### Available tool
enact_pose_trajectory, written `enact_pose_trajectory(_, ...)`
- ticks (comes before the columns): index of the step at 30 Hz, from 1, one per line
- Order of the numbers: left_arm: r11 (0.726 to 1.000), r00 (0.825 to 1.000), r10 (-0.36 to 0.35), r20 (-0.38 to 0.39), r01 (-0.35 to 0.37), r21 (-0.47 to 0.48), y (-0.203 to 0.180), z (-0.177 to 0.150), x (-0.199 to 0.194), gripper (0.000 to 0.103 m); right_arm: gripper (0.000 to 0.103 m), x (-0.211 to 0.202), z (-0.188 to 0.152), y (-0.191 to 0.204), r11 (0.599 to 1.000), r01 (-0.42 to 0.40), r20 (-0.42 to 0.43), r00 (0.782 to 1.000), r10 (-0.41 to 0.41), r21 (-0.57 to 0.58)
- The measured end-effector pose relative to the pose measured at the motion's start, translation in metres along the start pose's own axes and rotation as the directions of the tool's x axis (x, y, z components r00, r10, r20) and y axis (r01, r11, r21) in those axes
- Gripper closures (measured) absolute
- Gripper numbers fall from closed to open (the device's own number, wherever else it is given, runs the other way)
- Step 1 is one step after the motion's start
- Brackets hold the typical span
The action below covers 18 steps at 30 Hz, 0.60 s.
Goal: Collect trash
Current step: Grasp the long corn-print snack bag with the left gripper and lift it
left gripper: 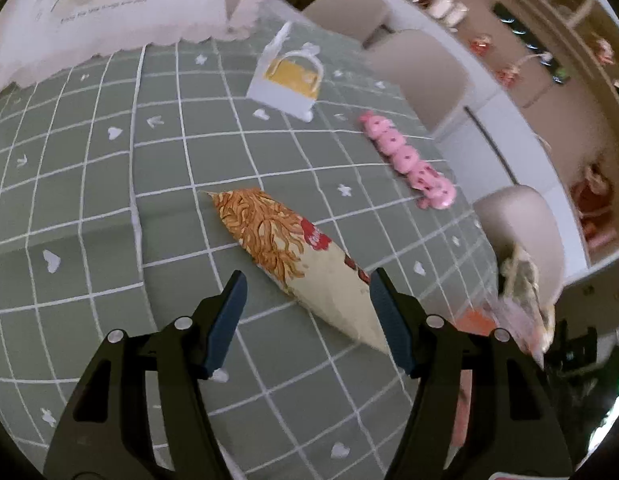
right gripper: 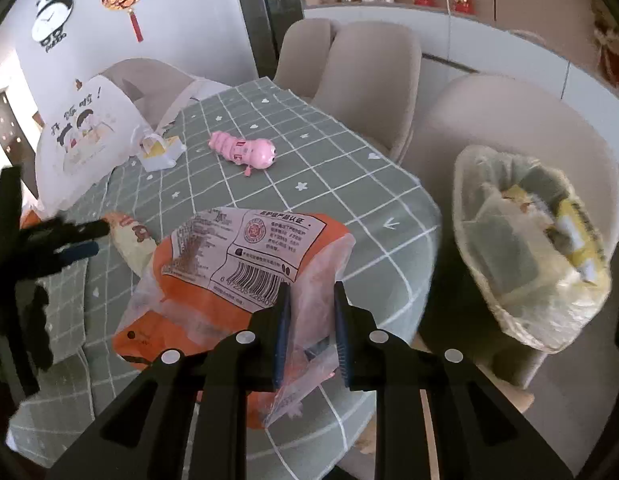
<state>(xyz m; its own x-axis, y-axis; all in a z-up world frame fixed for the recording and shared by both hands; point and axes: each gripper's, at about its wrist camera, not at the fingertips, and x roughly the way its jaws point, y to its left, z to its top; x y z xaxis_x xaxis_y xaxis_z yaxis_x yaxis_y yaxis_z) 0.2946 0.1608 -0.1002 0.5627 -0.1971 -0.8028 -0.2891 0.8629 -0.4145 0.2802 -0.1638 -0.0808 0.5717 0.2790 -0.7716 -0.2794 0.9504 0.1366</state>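
So far, left wrist view: the left gripper (left gripper: pixel 307 312) hangs over the green grid-patterned tablecloth (left gripper: pixel 89 208), jaws apart and touching nothing.
Wrapper under the left gripper: a long cream snack packet printed with orange noodles (left gripper: pixel 285 248) lies flat on the cloth, its near tip running in between the open pads; judged not yet picked up.
Far side of the table, left wrist view: a small white paper box with a yellow panel and handle (left gripper: pixel 287 80) stands towards the far edge; whether it counts as trash cannot be told.
Right edge, left wrist view: a pink segmented caterpillar toy (left gripper: pixel 405 156) lies near the right edge, well apart from the wrapper; probably not trash.
Right wrist view: the right gripper (right gripper: pixel 311 334) has its jaws drawn close on the clear crinkled flap of an orange and clear plastic bag with a white barcode label (right gripper: pixel 237 264), which lies at the near right corner of the table.
Collection point, right wrist view: a translucent pale trash bag already holding yellow and grey packaging (right gripper: pixel 529 252) sits open on a beige chair (right gripper: pixel 489 120) just beyond the table's right edge.
Progress: some rubbish is already bagged; the orange bag is gripped but not yet over the trash bag, and the noodle packet is left to grasp.
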Motion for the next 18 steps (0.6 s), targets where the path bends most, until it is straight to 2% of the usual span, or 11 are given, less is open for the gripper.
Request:
enact_pose_trajectory(4,0.999,0.999,0.035,-0.014,-0.035,-0.008,-0.011,0.007,0.016,0.043,0.082,-0.01,-0.013,-0.003,1.0,0.027,0.001,1.0,-0.027,-0.004)
enact_pose_trajectory(5,0.999,0.999,0.046,-0.013,-0.046,-0.006,-0.013,0.008,0.019,0.048,0.082,-0.012,-0.017,-0.006,1.0,0.029,-0.002,1.0,-0.029,0.009)
enact_pose_trajectory(8,0.997,0.997,0.073,-0.028,-0.072,0.016,-0.019,0.008,0.026,0.073,0.082,-0.02,-0.025,-0.012,0.999,0.03,0.004,1.0,-0.03,0.046)
enact_pose_trajectory(10,0.996,0.997,0.075,-0.013,-0.074,0.047,-0.025,0.005,0.023,0.079,0.082,-0.026,-0.027,-0.013,0.998,0.037,0.015,0.999,-0.037,0.053)
enact_pose_trajectory(12,0.995,0.998,0.07,-0.003,-0.069,0.078,-0.03,0.0,0.017,0.092,0.082,-0.035,-0.028,-0.014,0.997,0.043,0.034,0.998,-0.045,0.057)
enact_pose_trajectory(18,0.988,0.998,0.035,0.061,-0.043,0.146,-0.045,-0.008,-0.022,0.095,0.082,-0.056,-0.028,-0.017,0.997,0.04,0.087,0.995,-0.046,0.065)
